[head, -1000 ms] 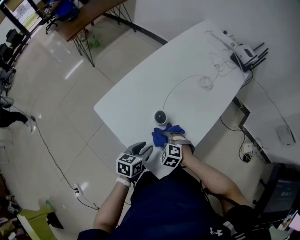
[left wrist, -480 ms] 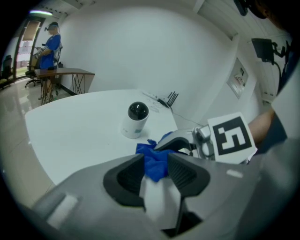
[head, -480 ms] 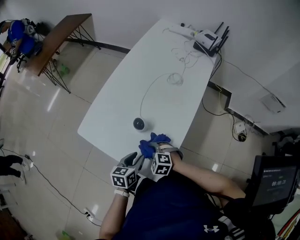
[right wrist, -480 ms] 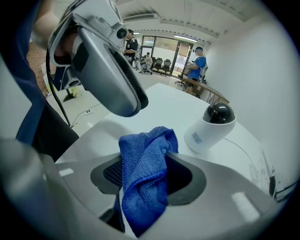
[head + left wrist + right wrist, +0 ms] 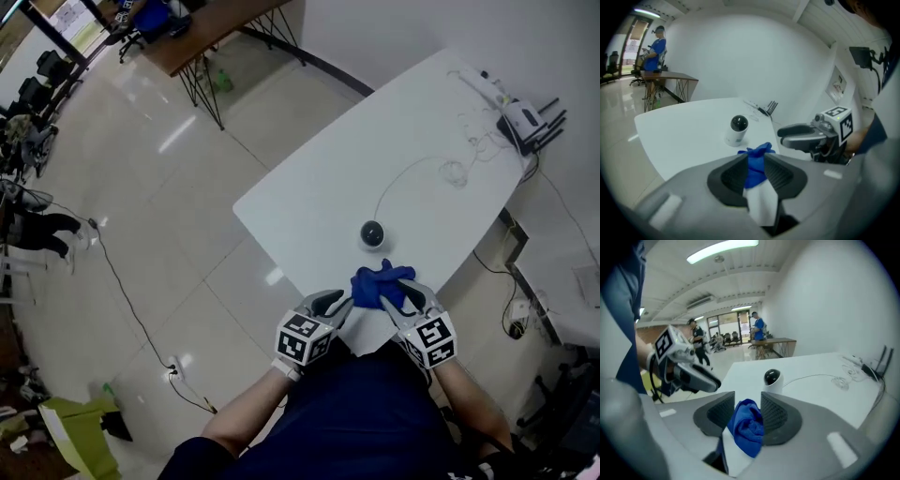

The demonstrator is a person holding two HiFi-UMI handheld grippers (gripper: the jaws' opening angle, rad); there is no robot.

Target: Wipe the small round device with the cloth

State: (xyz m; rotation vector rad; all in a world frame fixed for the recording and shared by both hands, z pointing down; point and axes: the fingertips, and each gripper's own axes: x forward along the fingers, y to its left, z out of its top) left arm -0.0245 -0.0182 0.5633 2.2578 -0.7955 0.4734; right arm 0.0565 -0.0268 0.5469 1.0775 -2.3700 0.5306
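The small round device (image 5: pixel 373 234), a white body with a black dome, stands upright on the white table (image 5: pixel 309 187) near the end closest to you. It is just beyond both grippers and nothing touches it. The blue cloth (image 5: pixel 380 284) is bunched up between the device and you, close to it but apart from it.

Your right gripper (image 5: pixel 747 411) pinches one fold of the cloth, its pads pressed on either side. Your left gripper (image 5: pixel 755 160) has just been closing, and the other end of the cloth now fills the gap between its jaws, so you hold the bundle from both sides. In each gripper view the device sits straight ahead, past the jaw tips.

A thin white cable (image 5: pixel 403 173) runs from the device to a loose coil further up the table, toward a router (image 5: pixel 525 120) at the far end.

In the right gripper view a jaw hides the foot of the device. In the head view the cloth and grippers hide the table's near corner, and you cannot tell whether the cloth rests on the table.
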